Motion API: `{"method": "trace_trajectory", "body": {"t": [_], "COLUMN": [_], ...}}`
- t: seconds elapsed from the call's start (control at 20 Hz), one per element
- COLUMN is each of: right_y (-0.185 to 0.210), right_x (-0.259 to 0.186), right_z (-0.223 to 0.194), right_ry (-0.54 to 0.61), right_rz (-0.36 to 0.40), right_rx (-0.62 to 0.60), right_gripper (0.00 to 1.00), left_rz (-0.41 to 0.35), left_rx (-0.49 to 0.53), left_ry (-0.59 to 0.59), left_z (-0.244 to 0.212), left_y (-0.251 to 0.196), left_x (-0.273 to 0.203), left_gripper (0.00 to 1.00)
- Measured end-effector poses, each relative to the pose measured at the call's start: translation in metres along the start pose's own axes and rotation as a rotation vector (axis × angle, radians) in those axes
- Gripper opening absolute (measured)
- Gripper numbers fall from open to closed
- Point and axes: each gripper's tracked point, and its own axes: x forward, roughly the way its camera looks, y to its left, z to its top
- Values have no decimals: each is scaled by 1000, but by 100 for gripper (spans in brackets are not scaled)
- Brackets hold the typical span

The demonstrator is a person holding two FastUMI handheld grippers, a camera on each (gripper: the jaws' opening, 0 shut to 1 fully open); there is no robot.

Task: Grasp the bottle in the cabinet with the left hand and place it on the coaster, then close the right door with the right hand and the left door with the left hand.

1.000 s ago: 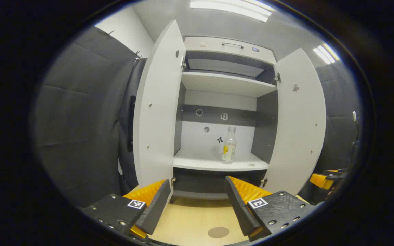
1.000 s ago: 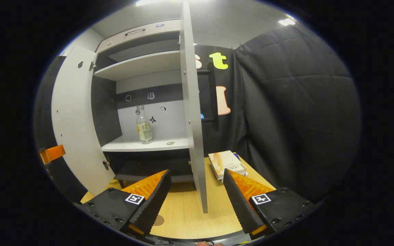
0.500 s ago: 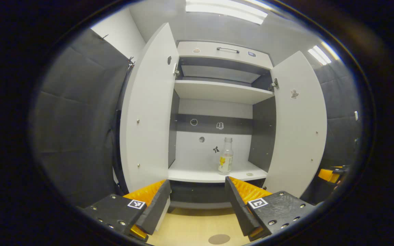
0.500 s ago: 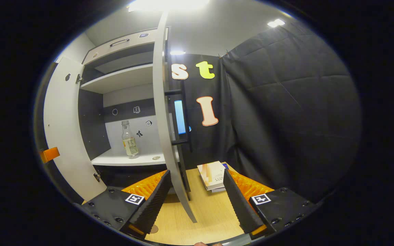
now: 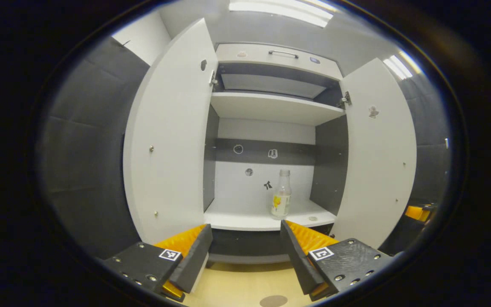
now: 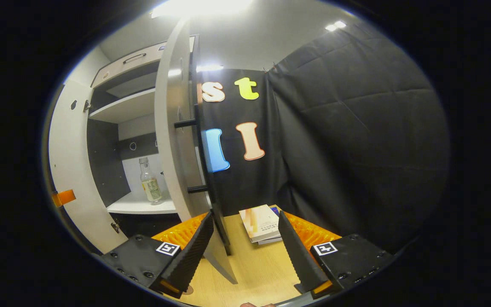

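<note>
— Which step is in hand?

— The first, I'd judge: the reach for the bottle (image 5: 281,194). The left gripper (image 5: 245,251) is spread, holding nothing, and faces the open cabinet (image 5: 271,106) from in front of its lower shelf.

— Where does the bottle stand against those fingers?

— Upright on the lower shelf (image 5: 245,219), toward the shelf's right front corner, beyond the fingertips and closer to the right finger. It is well apart from both.

— And the next move?

— Carry the fingers in over the shelf's front edge, a touch rightward, then close on the bottle's body.

— The coaster?

— Probably the dark disc (image 5: 273,301) on the table's near edge; half cut off, so I hedge.

— The right gripper (image 6: 245,256)?

— Also spread and empty, beside the right door (image 6: 177,140).
</note>
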Motion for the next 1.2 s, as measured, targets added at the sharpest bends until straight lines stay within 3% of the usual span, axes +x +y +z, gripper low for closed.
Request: {"method": "trace_trajectory", "body": {"t": [0.45,0.75,1.2], "right_y": [-29,-53,-96], "right_x": [15,29,48], "right_z": [10,15,23], "right_ry": [-24,-30,-45], "right_rz": [-37,-76,-181], "right_rx": [-24,-25,8], "right_gripper": [98,98,96], "left_rz": [-20,-86,-200], "left_rx": [-26,-12,35], "left_ry": [7,-7,-19], "left_z": [19,43,57], "left_y": [-13,-33,-99], "left_x": [57,122,220], "left_gripper": [92,93,92]}}
